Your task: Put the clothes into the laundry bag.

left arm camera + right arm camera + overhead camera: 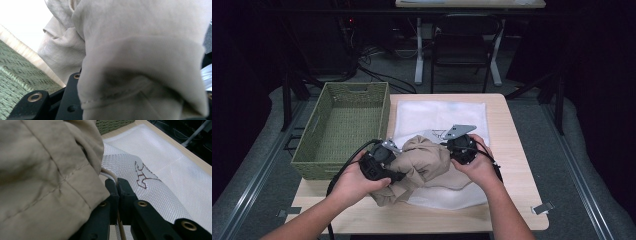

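Observation:
A crumpled beige garment (424, 160) is bunched over a white mesh bag (447, 112) on the wooden table (509, 150). My left gripper (398, 174) comes in from the left. In the left gripper view the garment (140, 50) drapes over and between the black jaws, which stand apart and grip a thick fold. My right gripper (451, 146) sits at the garment's right side. In the right gripper view its jaws (117, 182) are pressed together on a thin tan trim at the edge of the mesh bag (162, 170), which bears a brown stitched mark, with the garment (37, 170) to the left.
A green woven basket (319, 125) stands open at the table's left, next to my left hand; its weave also appears as the basket (12, 82). A dark chair (462, 45) and cables lie beyond the far edge. Bare wood runs along the table's right side.

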The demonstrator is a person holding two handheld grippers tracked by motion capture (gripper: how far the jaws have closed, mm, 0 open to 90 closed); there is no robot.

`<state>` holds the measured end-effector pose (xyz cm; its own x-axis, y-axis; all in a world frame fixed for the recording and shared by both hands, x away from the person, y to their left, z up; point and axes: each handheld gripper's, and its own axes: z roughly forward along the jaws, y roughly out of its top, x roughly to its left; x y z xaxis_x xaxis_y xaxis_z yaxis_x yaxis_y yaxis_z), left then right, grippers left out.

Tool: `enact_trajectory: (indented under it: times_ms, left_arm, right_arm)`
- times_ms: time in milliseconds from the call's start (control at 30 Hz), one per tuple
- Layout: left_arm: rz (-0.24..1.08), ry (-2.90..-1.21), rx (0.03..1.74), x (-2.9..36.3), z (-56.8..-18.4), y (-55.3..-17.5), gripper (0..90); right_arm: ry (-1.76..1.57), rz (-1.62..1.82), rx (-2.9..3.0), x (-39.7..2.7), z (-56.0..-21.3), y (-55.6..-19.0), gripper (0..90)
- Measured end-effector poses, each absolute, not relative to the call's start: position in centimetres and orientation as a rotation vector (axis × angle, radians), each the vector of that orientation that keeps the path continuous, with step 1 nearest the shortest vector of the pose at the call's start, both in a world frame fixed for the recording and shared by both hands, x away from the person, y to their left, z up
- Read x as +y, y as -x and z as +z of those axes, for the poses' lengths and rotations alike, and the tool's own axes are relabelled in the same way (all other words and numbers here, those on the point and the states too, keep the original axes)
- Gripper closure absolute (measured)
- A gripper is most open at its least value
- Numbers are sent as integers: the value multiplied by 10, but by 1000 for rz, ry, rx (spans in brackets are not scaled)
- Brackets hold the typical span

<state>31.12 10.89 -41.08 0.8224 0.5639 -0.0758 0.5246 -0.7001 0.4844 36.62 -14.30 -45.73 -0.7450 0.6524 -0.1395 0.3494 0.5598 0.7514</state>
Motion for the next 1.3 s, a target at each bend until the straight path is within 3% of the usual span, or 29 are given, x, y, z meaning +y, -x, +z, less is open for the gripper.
enact_trajectory:
  times_ms: [1300]
  left_arm:
    - [92,-2498,797,99,-420,-312,647]
  right_arm:
    - [-821,1045,2376,-148,-453,-366,878]
